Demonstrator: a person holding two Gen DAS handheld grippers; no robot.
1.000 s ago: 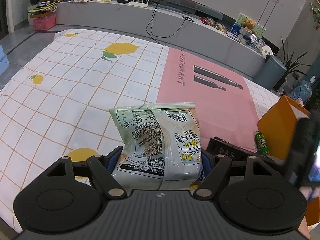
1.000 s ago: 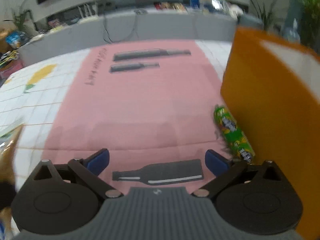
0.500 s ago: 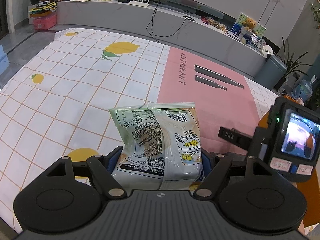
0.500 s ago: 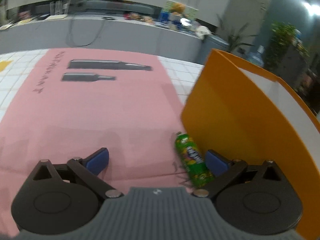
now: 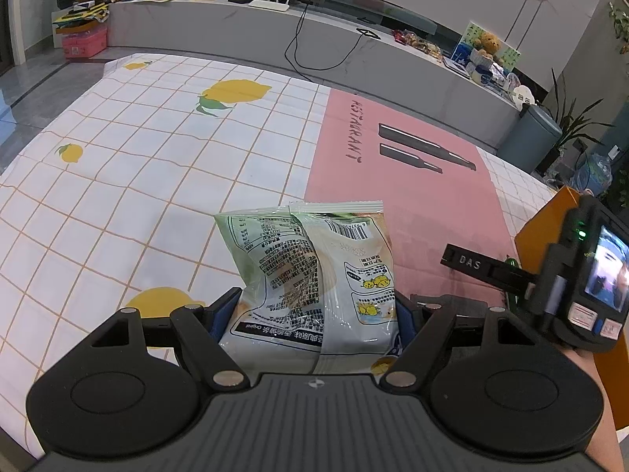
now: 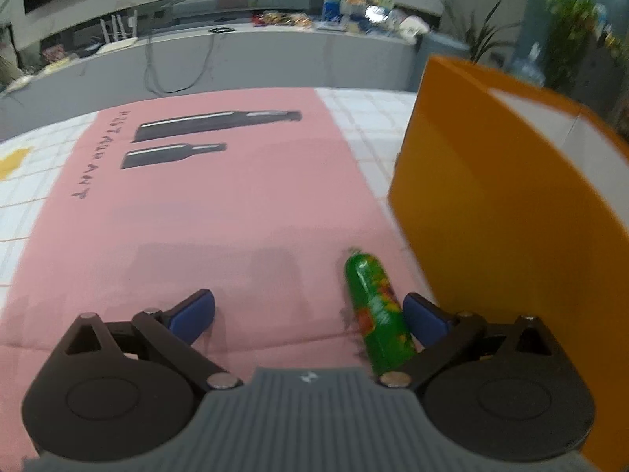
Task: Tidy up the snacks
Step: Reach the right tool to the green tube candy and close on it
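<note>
Left gripper (image 5: 314, 310): angled down toward the bench (image 5: 118, 181), jaws pinching one pale snack bag (image 5: 314, 271) at its lower sides; the bag stands upright between the blue pads, back panel with barcode facing the camera

Bench cloth: white grid with lemon prints to the left, one pink mat (image 5: 397, 181) printed with two dark bottles to the right; the bag stands over the seam between them. The whole left and far stretch of the cloth lies bare, with open room up to the far edge

Right gripper (image 6: 308, 312): angled down over the pink mat (image 6: 196, 228), jaws spread wide and closing. One green candy tube (image 6: 377, 314) lies on the mat between them, close against the inner face of the right pad; whether it touches is not clear. The left pad stands well apart from it. In the left wrist view the gripper body with its small screen (image 5: 589, 279) shows at the right edge, a bare forearm below it

Orange box (image 6: 507, 236): one, open-topped, standing at the right side of the bench, its near wall just beside the tube, leaving little room on that side
</note>
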